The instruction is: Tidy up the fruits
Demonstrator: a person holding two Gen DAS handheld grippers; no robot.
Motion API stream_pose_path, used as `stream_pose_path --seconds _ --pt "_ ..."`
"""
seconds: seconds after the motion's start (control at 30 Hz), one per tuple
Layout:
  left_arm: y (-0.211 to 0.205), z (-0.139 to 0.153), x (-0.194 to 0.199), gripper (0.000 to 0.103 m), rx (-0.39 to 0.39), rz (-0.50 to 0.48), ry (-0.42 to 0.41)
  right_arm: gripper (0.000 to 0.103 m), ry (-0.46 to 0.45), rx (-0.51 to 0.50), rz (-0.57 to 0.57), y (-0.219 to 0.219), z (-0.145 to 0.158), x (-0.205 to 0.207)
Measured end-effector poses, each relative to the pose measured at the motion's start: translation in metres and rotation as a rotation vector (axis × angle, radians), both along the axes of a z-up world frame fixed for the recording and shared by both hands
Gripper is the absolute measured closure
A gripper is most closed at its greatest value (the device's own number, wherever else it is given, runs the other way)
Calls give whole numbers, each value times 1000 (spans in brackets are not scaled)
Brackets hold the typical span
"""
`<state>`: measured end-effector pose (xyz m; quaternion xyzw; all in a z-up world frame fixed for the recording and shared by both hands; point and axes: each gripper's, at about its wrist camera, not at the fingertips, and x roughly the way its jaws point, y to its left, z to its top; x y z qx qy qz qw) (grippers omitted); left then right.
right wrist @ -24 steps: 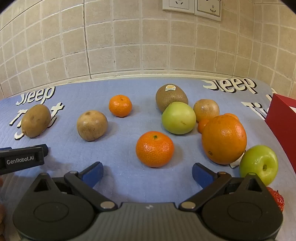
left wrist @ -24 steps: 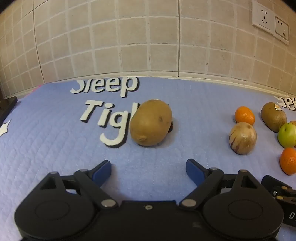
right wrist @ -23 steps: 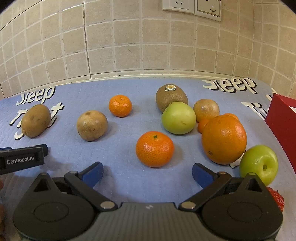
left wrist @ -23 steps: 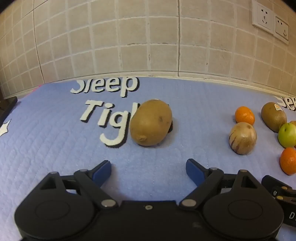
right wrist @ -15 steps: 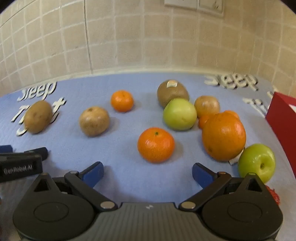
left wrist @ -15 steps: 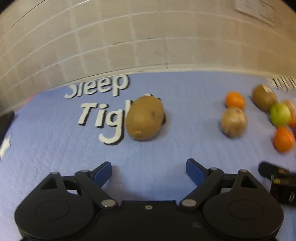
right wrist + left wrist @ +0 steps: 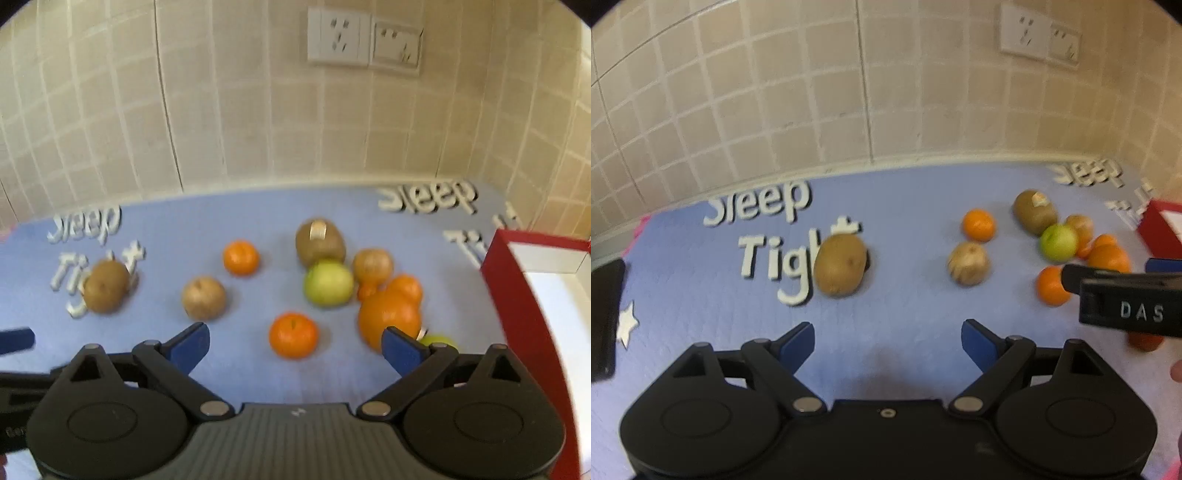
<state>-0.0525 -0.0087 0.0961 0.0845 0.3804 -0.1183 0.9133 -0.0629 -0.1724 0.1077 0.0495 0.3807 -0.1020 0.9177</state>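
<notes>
Above the blue mat [image 7: 908, 206] that covers the desk, both tools hang level with their fingers pointing toward the tiled wall. The left tool [image 7: 888, 341] is spread wide and holds nothing; ahead of it, slightly left, lies a brown kiwi [image 7: 841, 265] on the word "Tight", its long axis tilted from near left to far right. The right tool [image 7: 293, 345] is also spread wide and empty, and sits just above a small orange [image 7: 293, 335] that rests between its blue fingertips [image 7: 190, 345] in the view. To the right of that fruit lies a big orange [image 7: 388, 317], with a green apple [image 7: 328, 282] behind it and a stickered kiwi [image 7: 320, 242] farther back, lying roughly crosswise. A second small orange [image 7: 240, 257] and a round tan fruit [image 7: 203, 297] lie well apart to the left. A red box [image 7: 532, 332] stands at the right edge.
</notes>
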Motion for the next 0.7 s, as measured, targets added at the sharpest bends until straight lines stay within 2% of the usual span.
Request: stream_pose_path --seconds 0.1,0.17,0.27,0.4,0.53,0.7 --pt "2 29 -2 0 2 -30 -15 2 -10 19 -6 3 25 -6" --pt "6 47 -1 0 2 -37 -10 2 -14 -3 -20 7 37 -7" --pt "12 62 -1 0 -8 -25 -14 2 -5 -19 -40 13 51 -10" --pt "17 62 -2 0 -11 13 -23 2 -3 -21 -39 19 57 -14" --pt "19 60 1 0 -56 11 8 2 6 -47 -29 22 62 -15" --pt "18 57 2 0 -73 21 9 2 11 -71 -20 20 65 -14"
